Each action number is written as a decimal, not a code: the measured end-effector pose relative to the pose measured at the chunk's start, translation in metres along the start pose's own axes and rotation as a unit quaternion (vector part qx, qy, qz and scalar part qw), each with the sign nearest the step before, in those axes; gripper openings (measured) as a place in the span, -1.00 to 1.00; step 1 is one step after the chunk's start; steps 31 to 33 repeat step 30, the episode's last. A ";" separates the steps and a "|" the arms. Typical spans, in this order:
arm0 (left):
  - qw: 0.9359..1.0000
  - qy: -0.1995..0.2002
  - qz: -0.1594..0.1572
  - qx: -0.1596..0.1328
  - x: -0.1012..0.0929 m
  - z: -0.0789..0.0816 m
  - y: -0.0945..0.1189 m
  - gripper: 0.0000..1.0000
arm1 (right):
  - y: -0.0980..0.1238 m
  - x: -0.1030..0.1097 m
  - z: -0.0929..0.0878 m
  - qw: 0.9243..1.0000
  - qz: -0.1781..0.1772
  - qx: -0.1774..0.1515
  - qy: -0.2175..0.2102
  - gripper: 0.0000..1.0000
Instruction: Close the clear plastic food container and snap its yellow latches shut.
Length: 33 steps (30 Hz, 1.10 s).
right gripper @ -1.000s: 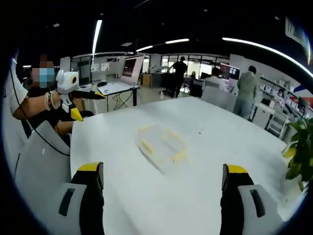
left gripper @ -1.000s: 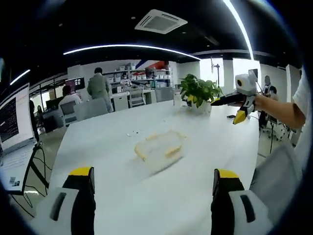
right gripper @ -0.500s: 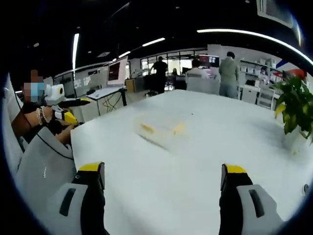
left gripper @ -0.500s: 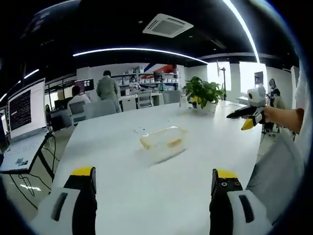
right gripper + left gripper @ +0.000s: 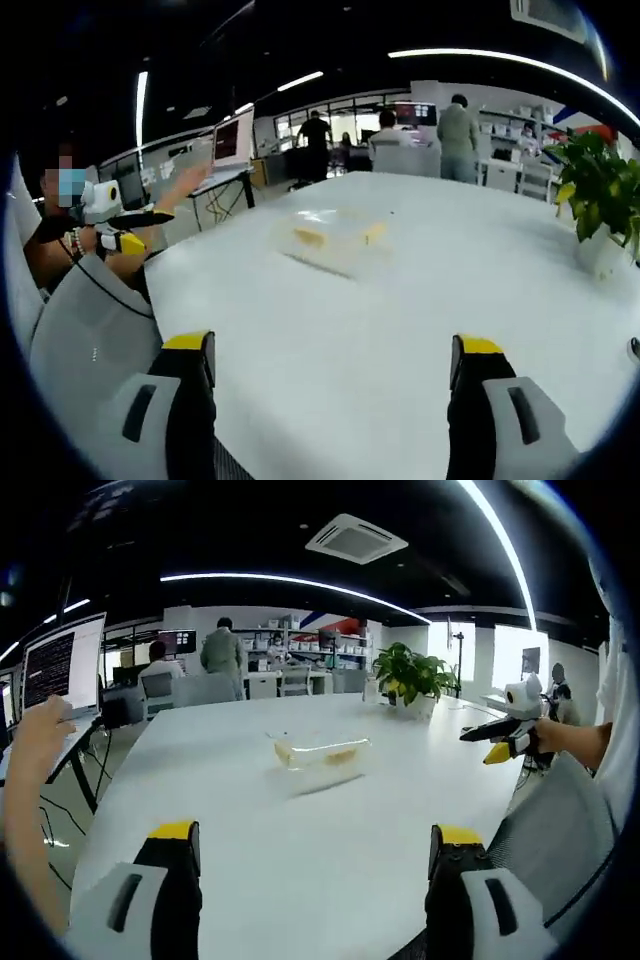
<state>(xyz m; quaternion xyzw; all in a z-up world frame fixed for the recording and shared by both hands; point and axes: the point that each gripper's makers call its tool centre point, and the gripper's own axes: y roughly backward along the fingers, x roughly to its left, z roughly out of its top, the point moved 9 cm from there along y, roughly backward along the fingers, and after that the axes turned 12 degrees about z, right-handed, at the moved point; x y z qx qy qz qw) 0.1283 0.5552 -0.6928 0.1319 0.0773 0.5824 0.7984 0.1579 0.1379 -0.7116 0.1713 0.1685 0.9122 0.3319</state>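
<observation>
Both pairs of jaws stand spread wide with nothing between them: the left gripper (image 5: 310,875) hangs above the near edge of the white table (image 5: 300,830), and the right gripper (image 5: 335,390) likewise sits over the near edge on its own side, each well apart from the work. In the left gripper view the right gripper appears at the far right, held up off the table's edge in the person's hand; in the right gripper view the left gripper appears at the far left in the same way. The clear plastic food container (image 5: 320,752) lies near the middle of the table, its yellow latches (image 5: 310,237) showing as pale yellow tabs at its ends; whether the lid is fully seated or the latches are already down is too small and blurred to tell. A potted plant (image 5: 410,675) stands toward the far edge, and people stand in the office beyond; a raised hand (image 5: 40,735) shows at the left. The task looks to be at the approach stage, nothing yet touched. The next move calls for bringing both grippers in over the container, pressing the lid flat, then pushing each latch down against the rim.
</observation>
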 end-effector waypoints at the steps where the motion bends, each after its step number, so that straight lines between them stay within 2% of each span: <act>1: 1.000 0.007 -0.001 0.001 -0.001 -0.002 0.001 0.82 | 0.000 0.001 -0.001 1.000 0.000 0.002 0.000 0.91; 2: 1.000 0.018 -0.002 0.003 -0.003 -0.004 0.003 0.82 | 0.001 0.001 -0.003 1.000 -0.001 0.002 -0.002 0.91; 7: 1.000 0.019 0.004 0.008 -0.003 -0.007 0.006 0.80 | 0.002 0.006 -0.011 1.000 0.001 -0.003 -0.014 0.90; 19: 0.999 0.038 -0.002 0.016 -0.006 -0.010 0.007 0.81 | -0.010 0.024 -0.033 0.999 0.007 0.009 -0.036 0.88; 22: 0.999 0.033 -0.002 0.022 -0.007 -0.012 0.006 0.81 | -0.011 0.028 -0.034 0.999 0.014 0.011 -0.039 0.88; 27: 0.999 0.026 -0.006 0.023 -0.008 -0.012 0.007 0.81 | -0.009 0.026 -0.033 0.999 0.006 0.005 -0.038 0.87; 33: 0.999 0.029 -0.006 0.024 -0.008 -0.013 0.007 0.81 | -0.010 0.028 -0.035 0.999 0.007 0.014 -0.036 0.88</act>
